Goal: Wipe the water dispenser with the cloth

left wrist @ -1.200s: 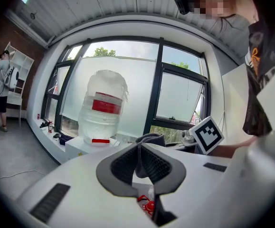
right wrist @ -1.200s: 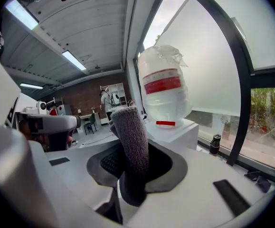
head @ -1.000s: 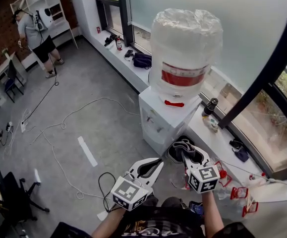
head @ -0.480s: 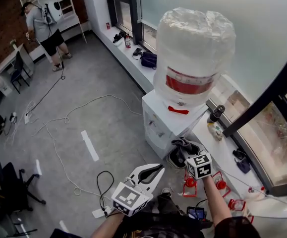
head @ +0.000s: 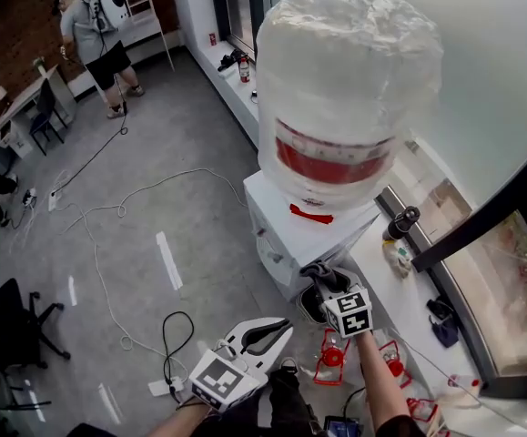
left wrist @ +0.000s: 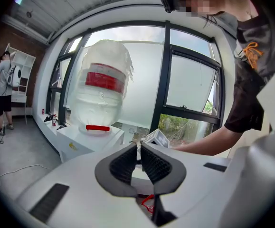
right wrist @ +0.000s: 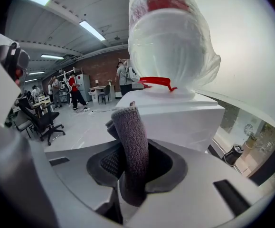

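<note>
Moved: right gripper (head: 327, 282) had gone forward from near the body toward the dispenser (head: 299, 235); left gripper (head: 279, 327) had sunk lower in the head view.
Right jaws: clamped on the cloth (right wrist: 132, 146), which stood up between the pads as a grey folded strip.
Cloth: in the right gripper, just beside the dispenser's lower front side in the head view (head: 318, 269); contact with it could not be told.
Left jaws: closed together, only a thin slit between the pads, nothing held (left wrist: 138, 158).
Left gripper: low, near the person's body, well apart from the dispenser.
Dispenser: white box, upright by the window ledge (head: 409, 289), big bottle (head: 345, 98) on top wrapped in clear plastic, red band on it.
Floor: grey, white cable (head: 136, 198) lay looped across it, black chair (head: 13, 321) at left.
Background: person (head: 90, 30) stood far off by a white shelf.
</note>
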A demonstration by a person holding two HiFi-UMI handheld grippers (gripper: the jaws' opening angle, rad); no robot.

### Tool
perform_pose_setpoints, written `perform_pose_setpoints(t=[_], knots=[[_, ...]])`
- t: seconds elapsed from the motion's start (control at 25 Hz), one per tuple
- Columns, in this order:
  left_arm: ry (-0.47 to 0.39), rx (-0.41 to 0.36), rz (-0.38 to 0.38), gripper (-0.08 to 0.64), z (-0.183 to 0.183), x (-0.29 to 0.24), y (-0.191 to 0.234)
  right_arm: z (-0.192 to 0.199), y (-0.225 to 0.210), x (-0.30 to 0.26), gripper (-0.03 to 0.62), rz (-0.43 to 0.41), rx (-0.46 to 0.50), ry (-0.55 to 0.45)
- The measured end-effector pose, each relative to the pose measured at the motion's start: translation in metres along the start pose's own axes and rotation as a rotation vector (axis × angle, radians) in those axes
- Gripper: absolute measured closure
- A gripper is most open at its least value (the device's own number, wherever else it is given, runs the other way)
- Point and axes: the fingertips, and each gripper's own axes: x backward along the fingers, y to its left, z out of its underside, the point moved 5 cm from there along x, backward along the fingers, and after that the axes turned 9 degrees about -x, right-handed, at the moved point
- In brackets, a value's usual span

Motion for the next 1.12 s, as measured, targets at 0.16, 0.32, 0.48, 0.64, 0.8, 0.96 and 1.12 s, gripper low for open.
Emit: perform_pose_setpoints(t=[0.16,0.32,0.48,0.64,0.8,0.96,1.12], knots=[[-0.005,-0.001,-0.013,0.531,0.005,-0.026,-0.003,0.001,-0.024,-0.014,0.486,-0.014,0.029,-0.025],[-0.005,-0.020,-0.037,0.531,0.010,-0.052,-0.006,0.002,-0.058,-0.020,0.485,-0.004,0.091,-0.029],[-0.012,0.001,-0.056,0.531,0.013,-0.069,-0.006,-0.005,-0.100,-0.022,0.485,0.058,0.101,-0.046],[0.006,0.014,-0.053,0.531,0.021,-0.078,-0.012,-0.006,-0.150,-0.023,0.485,0.143,0.059,-0.062],[0.032,0.021,-0.062,0.531,0.029,-0.085,-0.013,-0.010,-0.191,-0.023,0.486,0.195,-0.020,-0.080],[0.036,0.032,-0.064,0.531,0.032,-0.090,-0.013,-0.014,-0.221,-0.022,0.485,0.231,-0.047,-0.095],[0.046,0.043,-0.070,0.531,0.037,-0.090,-0.013,-0.013,-0.223,-0.022,0.485,0.229,-0.045,-0.090]])
